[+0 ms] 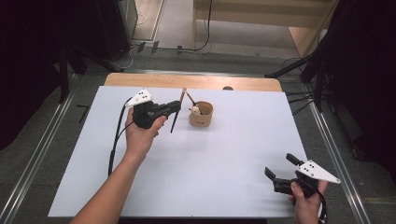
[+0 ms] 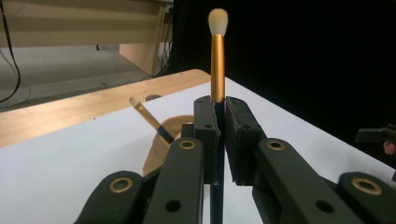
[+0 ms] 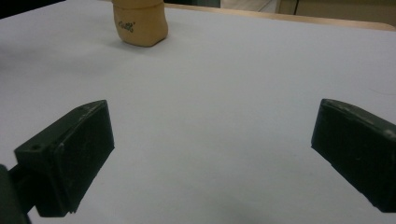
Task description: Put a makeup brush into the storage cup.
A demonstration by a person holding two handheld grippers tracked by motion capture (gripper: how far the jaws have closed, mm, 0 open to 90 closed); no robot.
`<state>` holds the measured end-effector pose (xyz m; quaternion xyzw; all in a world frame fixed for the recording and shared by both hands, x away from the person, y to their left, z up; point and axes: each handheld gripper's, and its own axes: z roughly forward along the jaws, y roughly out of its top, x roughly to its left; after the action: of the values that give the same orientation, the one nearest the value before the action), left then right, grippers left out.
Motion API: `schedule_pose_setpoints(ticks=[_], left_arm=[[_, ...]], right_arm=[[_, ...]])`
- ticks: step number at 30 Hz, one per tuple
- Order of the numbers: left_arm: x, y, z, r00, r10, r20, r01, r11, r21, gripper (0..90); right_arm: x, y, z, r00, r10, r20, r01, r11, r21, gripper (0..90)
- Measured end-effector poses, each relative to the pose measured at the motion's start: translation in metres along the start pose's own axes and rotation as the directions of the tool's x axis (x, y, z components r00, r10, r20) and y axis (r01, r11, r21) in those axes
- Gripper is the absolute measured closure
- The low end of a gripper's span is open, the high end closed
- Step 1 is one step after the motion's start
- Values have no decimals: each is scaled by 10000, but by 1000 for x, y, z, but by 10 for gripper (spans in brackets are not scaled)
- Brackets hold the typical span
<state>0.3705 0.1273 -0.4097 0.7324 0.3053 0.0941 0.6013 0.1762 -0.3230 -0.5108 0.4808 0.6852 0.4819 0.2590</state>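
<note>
My left gripper (image 1: 175, 109) is shut on a makeup brush (image 1: 178, 103) with a gold ferrule, a pale tip and a dark handle. It holds the brush just left of a tan cup (image 1: 201, 114). In the left gripper view the brush (image 2: 217, 56) stands upright between the closed pads, with the cup (image 2: 161, 149) behind and below them. A second brush (image 1: 190, 98) leans in the cup, tip up (image 2: 148, 116). My right gripper (image 1: 280, 165) rests open near the front right corner. Its jaws (image 3: 215, 135) stand wide with nothing between them, and the cup (image 3: 140, 21) is far off.
A white sheet (image 1: 210, 158) covers the table, with a wooden strip (image 1: 140, 80) bare along the back edge. A black cable (image 1: 114, 144) trails from the left gripper toward the front. Dark stands and floor rails flank the table.
</note>
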Motion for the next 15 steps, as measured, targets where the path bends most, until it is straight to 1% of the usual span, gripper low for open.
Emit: schedule_pose_setpoints(ticks=[2,6,11,12,15], left_arm=[[0,0,2,10000,-12,-9,12,10000,-30,850],[-1,0,6,9998,-185,79,188,9993,-325,850],[-2,4,11,9999,-149,50,151,9988,-467,850],[-3,5,13,9999,-144,66,147,9983,-557,850],[-4,6,15,10000,43,11,-43,9979,-643,850]], right_arm=[[1,1,0,10000,-46,-54,46,10000,-17,0],[3,1,0,9999,-95,-68,95,9999,-39,0],[2,0,-1,9999,-89,-73,89,10000,-40,0],[2,0,-1,9999,-79,-72,78,10000,-38,0],[2,0,-1,9999,-112,-73,112,9999,-43,0]])
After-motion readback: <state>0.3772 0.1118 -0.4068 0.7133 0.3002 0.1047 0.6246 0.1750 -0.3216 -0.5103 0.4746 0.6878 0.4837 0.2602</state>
